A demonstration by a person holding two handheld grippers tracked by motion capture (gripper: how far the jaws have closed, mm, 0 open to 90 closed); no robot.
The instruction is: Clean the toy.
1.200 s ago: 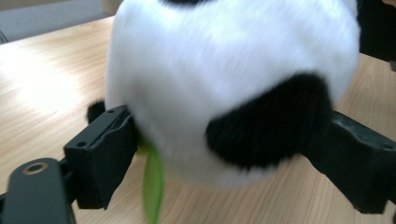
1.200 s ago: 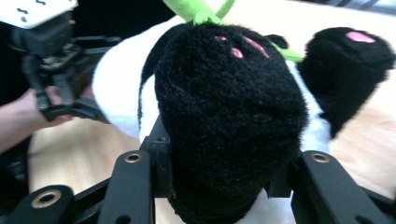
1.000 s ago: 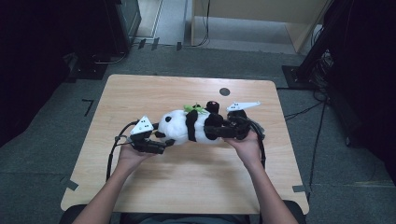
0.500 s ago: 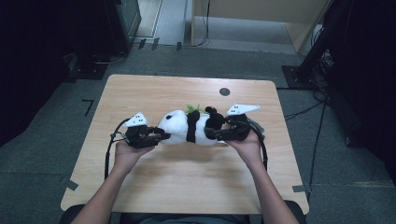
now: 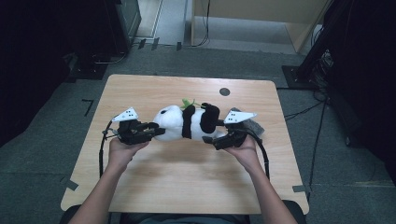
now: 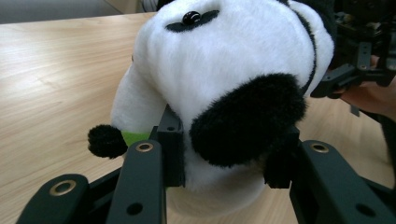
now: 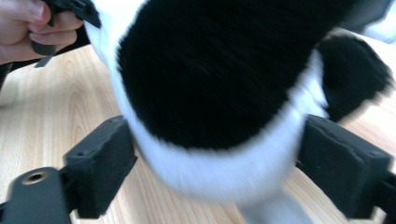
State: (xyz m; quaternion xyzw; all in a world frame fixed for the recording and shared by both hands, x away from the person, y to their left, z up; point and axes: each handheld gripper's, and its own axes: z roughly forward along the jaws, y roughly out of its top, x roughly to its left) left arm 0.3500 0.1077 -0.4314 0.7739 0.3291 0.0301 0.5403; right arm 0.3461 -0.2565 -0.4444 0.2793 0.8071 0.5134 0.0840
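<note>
**Black-and-white plush, gripped at both ends**

Soft plush panda [image 5: 187,123], stretched lengthwise across the middle of the wooden table [image 5: 187,172], head to the left, dark hindquarters to the right, a scrap of green at its far side. Held off or just at the tabletop; cannot tell which from above.

Left gripper [image 6: 224,163] clamped on the head end, pads [image 6: 170,144] pressed in beside a black ear. Right gripper [image 7: 219,158] set around the rump, pads [image 7: 100,161] against white fur on either side, apparently closed on it, though blurred.

Judged as a two-handed carry or reposition. To do it well:

- Keep both grips level and move them together, so neither end twists or slides free.
- Hold steady squeeze only; stuffing compresses, so a pinch on loose fur alone may slip.
- Avoid pulling the ends apart, which strains seams and may tug the toy out of the pads.
- Lower gently, flat, well inside the table edges.
</note>
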